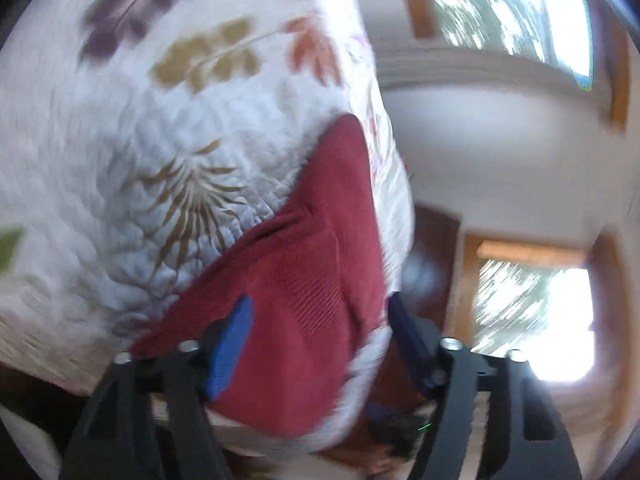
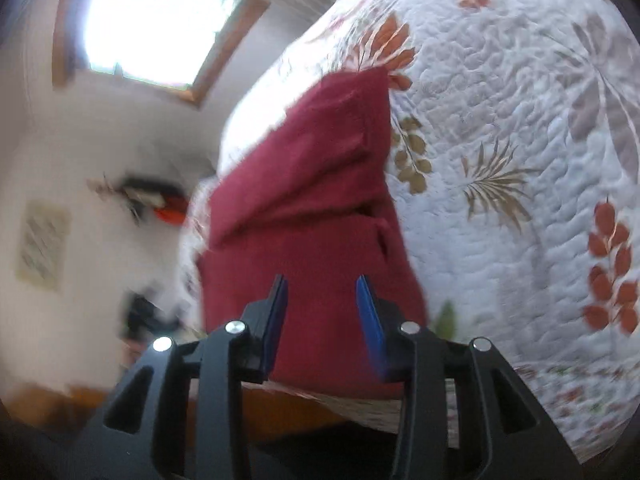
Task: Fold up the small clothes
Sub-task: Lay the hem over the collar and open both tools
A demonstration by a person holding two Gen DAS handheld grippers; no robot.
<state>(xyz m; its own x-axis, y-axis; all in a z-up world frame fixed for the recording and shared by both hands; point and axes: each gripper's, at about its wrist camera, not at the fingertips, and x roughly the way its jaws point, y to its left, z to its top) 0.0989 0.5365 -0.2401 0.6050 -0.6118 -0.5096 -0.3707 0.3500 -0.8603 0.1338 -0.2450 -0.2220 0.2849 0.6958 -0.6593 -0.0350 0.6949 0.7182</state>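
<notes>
Dark red knit garment [image 2: 320, 200], already doubled over itself, lying on the white leaf-printed quilt [image 2: 500, 128] of a bed, close to the bed's near edge. Judged mid-fold: one layer lapped across the lower one, a pocket-like slit showing along the right side in the right wrist view, the top corner reaching toward an orange leaf print. Right tool [image 2: 322, 320] spread wide, blue pads apart above the garment's near end, grasping nothing. Left tool [image 1: 320, 344] likewise released, one blue pad over the red cloth, the other dark pad just off its edge beyond the quilt's border. Next move, as a guess: lowering both tools onto the near hem or corners, pinching through both layers, then carrying that end over toward the far corner for a further fold. Care needed near the edge, since the garment's near end sits just beside the quilt's drop-off and could slide off if dragged. Plenty of open quilt beyond and to the right of the garment; wall and bright windows [image 2: 156, 20] well apart, blurred.
</notes>
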